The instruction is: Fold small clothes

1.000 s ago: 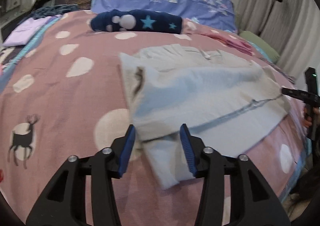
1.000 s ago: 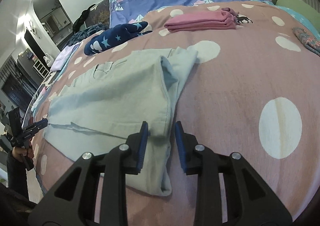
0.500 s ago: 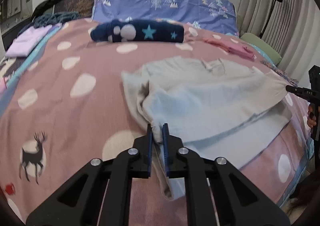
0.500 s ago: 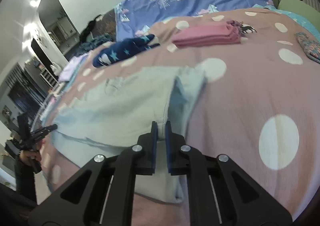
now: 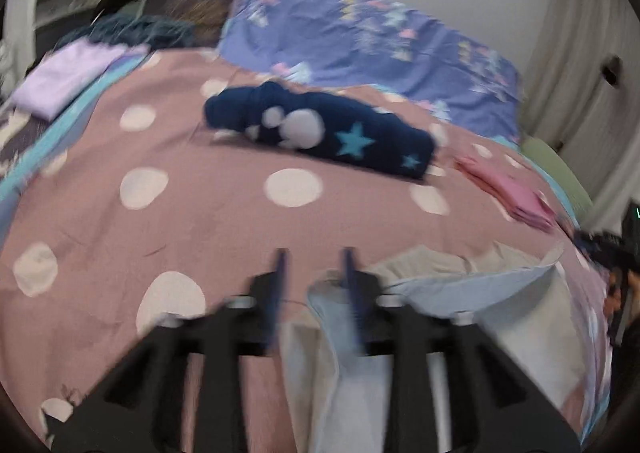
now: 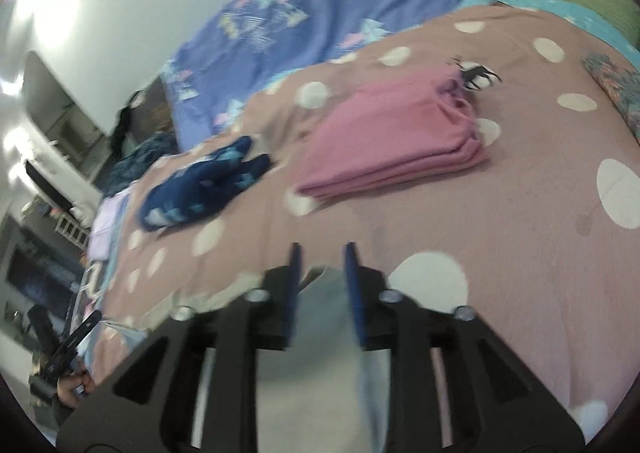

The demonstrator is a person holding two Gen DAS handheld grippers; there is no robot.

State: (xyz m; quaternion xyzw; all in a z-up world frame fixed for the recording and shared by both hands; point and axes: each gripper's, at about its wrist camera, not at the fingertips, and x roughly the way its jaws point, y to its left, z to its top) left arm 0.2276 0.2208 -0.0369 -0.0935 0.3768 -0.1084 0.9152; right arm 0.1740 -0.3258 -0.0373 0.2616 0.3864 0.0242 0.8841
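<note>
Left gripper: nearest the left wrist camera we see the left gripper (image 5: 314, 285), black-armed with blue pads; its jaws are opening. The cloth lies against and behind the right-hand pad, and the gap between the pads looks mostly bare, so we read the hem as released, though blur keeps us from being sure.

Right gripper: in the right wrist view the right gripper (image 6: 322, 289) is likewise opening, with a strip of cloth running between its pads; we cannot tell whether the pads still touch it.

Garment in hand: the pale blue-grey cotton garment (image 5: 472, 305) lies bunched on the bed directly under and just beyond both grippers, its near edge carried over the rest in a loose fold.

Bed surface: the dusty-pink blanket with white dots (image 5: 224, 213) bears everything.

Finished pieces, farther off: the folded pink knit stack (image 6: 392, 141) and the navy fleece bundle with stars and white spots (image 5: 320, 133) lie well apart from the grippers, both already compact.

Background: the lilac folded cloth (image 5: 68, 81) at the far left edge and the purple patterned pillow cover (image 5: 376, 37) at the head of the bed.

Progress: we judge that one fold has just been laid; the garment is still broad and rumpled, so smoothing and at least one further fold remain.
</note>
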